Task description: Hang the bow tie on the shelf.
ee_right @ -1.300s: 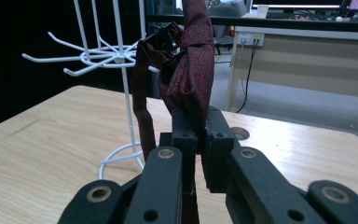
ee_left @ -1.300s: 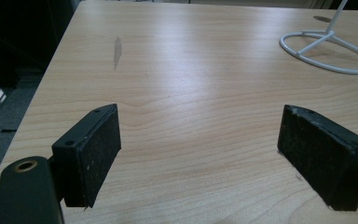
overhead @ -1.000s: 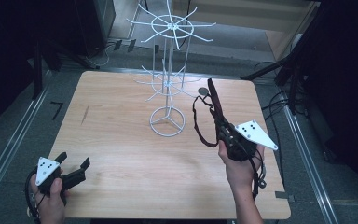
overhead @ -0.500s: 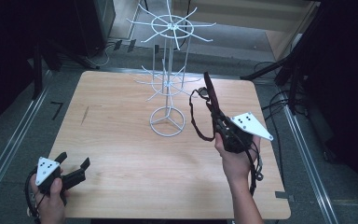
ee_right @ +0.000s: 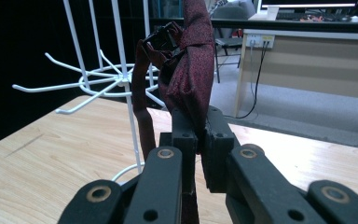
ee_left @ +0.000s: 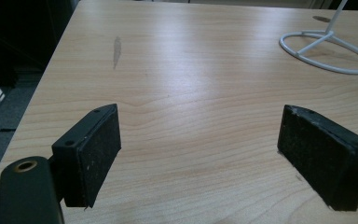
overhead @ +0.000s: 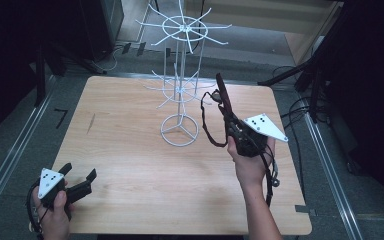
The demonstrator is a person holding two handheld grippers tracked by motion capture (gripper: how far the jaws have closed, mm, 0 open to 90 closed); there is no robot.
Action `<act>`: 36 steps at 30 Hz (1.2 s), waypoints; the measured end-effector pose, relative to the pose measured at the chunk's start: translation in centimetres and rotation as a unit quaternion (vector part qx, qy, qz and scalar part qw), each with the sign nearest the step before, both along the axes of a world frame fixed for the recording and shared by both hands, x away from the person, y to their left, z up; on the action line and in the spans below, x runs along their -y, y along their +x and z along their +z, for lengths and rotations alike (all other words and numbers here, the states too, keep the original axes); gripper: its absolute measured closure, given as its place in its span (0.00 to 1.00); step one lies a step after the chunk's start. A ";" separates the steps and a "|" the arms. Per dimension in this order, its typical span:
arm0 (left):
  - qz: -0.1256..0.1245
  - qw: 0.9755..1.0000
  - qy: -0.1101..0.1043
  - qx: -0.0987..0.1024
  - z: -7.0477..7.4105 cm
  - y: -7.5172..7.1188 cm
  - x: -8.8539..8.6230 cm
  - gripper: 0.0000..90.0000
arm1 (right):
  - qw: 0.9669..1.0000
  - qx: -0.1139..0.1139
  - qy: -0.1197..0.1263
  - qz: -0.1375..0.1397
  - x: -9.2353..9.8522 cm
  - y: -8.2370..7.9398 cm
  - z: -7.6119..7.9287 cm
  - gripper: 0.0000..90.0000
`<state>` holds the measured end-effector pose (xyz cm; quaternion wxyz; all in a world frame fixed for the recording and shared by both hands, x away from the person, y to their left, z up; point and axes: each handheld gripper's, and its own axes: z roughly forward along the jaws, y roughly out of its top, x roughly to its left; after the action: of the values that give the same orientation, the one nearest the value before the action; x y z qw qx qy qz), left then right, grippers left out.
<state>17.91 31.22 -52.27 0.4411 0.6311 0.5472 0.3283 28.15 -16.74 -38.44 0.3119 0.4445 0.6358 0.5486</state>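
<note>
A white wire rack [overhead: 180,90] with hooked arms stands on a ring base at the table's middle back. My right gripper [overhead: 228,112] is shut on a dark red bow tie [overhead: 222,94] with a strap loop [overhead: 206,125] hanging from it, held in the air just right of the rack's lower arms. In the right gripper view the bow tie [ee_right: 191,74] rises from between the closed jaws, with the rack's lower arms [ee_right: 93,84] close on the left. My left gripper [overhead: 77,184] rests open near the table's front left corner, with bare wood between its pads [ee_left: 98,149].
The wooden table [overhead: 130,150] has metal rails along both sides. The rack's ring base [ee_left: 328,49] lies ahead and right of the left gripper. Cables trail on the floor to the right, and a desk stands beyond the table.
My right gripper has carried the bow tie up and left, closer to the rack's lower arms. The left gripper has stayed put.
</note>
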 end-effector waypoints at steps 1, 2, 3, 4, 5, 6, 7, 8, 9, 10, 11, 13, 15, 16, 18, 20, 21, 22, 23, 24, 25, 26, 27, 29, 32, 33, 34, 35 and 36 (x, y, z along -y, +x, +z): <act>-0.001 1.000 0.001 -0.001 0.0 0.0 0.0 0.16 | 1.000 -0.004 -0.002 -0.001 -0.1 0.3 -0.2 0.96; -0.001 1.000 0.001 -0.001 0.0 0.0 0.0 0.16 | 1.000 -0.004 -0.004 -0.002 -0.1 0.4 -0.3 0.96; -0.001 1.000 0.001 -0.002 0.0 0.0 0.0 0.16 | 1.000 -0.004 -0.004 -0.002 -0.1 0.4 -0.3 0.96; -0.001 1.000 0.002 -0.002 0.0 0.0 0.0 0.16 | 1.000 -0.007 -0.005 -0.001 -0.2 0.6 -0.4 0.96; -0.001 1.000 0.000 -0.001 0.0 0.0 0.0 0.16 | 1.000 -0.008 -0.006 -0.002 -0.3 0.8 -0.5 0.96; 0.000 1.000 0.000 0.000 0.0 0.0 0.0 0.16 | 1.000 -0.014 -0.007 -0.001 -0.5 1.1 -0.7 0.96; 0.000 1.000 0.000 0.000 0.0 0.0 0.0 0.16 | 1.000 -0.014 -0.007 -0.001 -0.5 1.1 -0.7 0.96; -0.001 1.000 0.000 0.000 0.0 0.0 0.0 0.16 | 1.000 -0.016 -0.010 -0.003 -0.6 1.4 -0.9 0.96; -0.001 1.000 0.000 -0.001 0.0 0.0 0.0 0.16 | 1.000 -0.016 -0.010 -0.003 -0.6 1.4 -0.9 0.96; -0.001 1.000 0.000 -0.001 0.0 0.0 0.0 0.16 | 1.000 -0.020 -0.009 -0.001 -0.7 1.5 -1.1 0.96; -0.001 1.000 0.000 -0.001 0.0 0.0 0.0 0.16 | 1.000 -0.022 -0.011 -0.002 -0.9 1.8 -1.3 0.96; -0.001 1.000 0.001 -0.001 0.0 0.0 0.0 0.16 | 1.000 -0.026 -0.013 -0.004 -1.0 2.0 -1.7 0.96; -0.001 1.000 0.000 -0.001 0.0 0.0 0.0 0.16 | 0.999 -0.032 -0.016 -0.008 -1.1 2.2 -2.2 0.96; -0.001 1.000 -0.001 -0.001 0.0 0.0 0.0 0.16 | 0.999 -0.034 -0.017 -0.009 -1.1 2.3 -2.4 0.96; -0.001 1.000 0.000 -0.001 0.0 0.0 0.0 0.16 | 0.999 -0.038 -0.017 -0.010 -1.2 2.4 -2.7 0.96; -0.001 1.000 0.000 0.000 0.0 0.0 0.0 0.16 | 0.999 -0.044 -0.020 -0.011 -1.3 2.6 -3.3 0.96; -0.001 1.000 0.000 0.000 0.0 0.0 0.0 0.16 | 0.999 -0.048 -0.017 -0.012 -1.3 2.8 -3.7 0.96; -0.001 1.000 0.000 0.000 0.0 0.0 0.0 0.16 | 0.999 -0.048 -0.017 -0.012 -1.3 2.8 -3.7 0.96; -0.001 1.000 -0.001 -0.001 0.0 0.0 0.0 0.16 | 0.998 -0.053 -0.018 -0.013 -1.3 2.9 -4.0 0.96; -0.001 1.000 0.000 -0.001 0.0 0.0 0.0 0.16 | 0.998 -0.054 -0.019 -0.012 -1.4 2.9 -4.1 0.96; -0.001 1.000 0.000 -0.001 0.0 0.0 0.0 0.16 | 0.998 -0.055 -0.022 -0.012 -1.5 3.0 -4.3 0.96; -0.001 1.000 0.000 -0.001 0.0 0.0 0.0 0.16 | 0.998 -0.057 -0.023 -0.012 -1.6 3.0 -4.4 0.96; -0.001 1.000 0.000 -0.001 0.0 0.0 0.0 0.16 | 0.998 -0.057 -0.025 -0.011 -1.6 3.0 -4.5 0.96; 0.000 1.000 0.000 -0.001 0.0 0.0 0.0 0.16 | 0.998 -0.060 -0.028 -0.010 -1.8 3.1 -4.8 0.96; 0.000 1.000 0.001 -0.001 0.0 0.0 0.0 0.16 | 0.998 -0.062 -0.029 -0.009 -2.0 3.1 -5.0 0.96; 0.000 1.000 0.001 -0.001 0.0 0.0 0.0 0.16 | 0.997 -0.064 -0.030 -0.009 -2.1 3.2 -5.2 0.96; -0.001 1.000 0.001 -0.002 0.0 0.0 0.0 0.16 | 0.997 -0.068 -0.034 -0.008 -2.3 3.2 -5.5 0.96; -0.001 1.000 0.000 -0.001 0.0 0.0 0.0 0.16 | 0.997 -0.068 -0.034 -0.008 -2.3 3.2 -5.5 0.96; -0.001 1.000 0.000 -0.001 0.0 0.0 0.0 0.16 | 0.997 -0.069 -0.035 -0.009 -2.4 3.2 -5.7 0.96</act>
<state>17.93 31.24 -52.26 0.4405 0.6320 0.5473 0.3270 31.34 -14.30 -44.11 0.2875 0.4757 0.6706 0.4913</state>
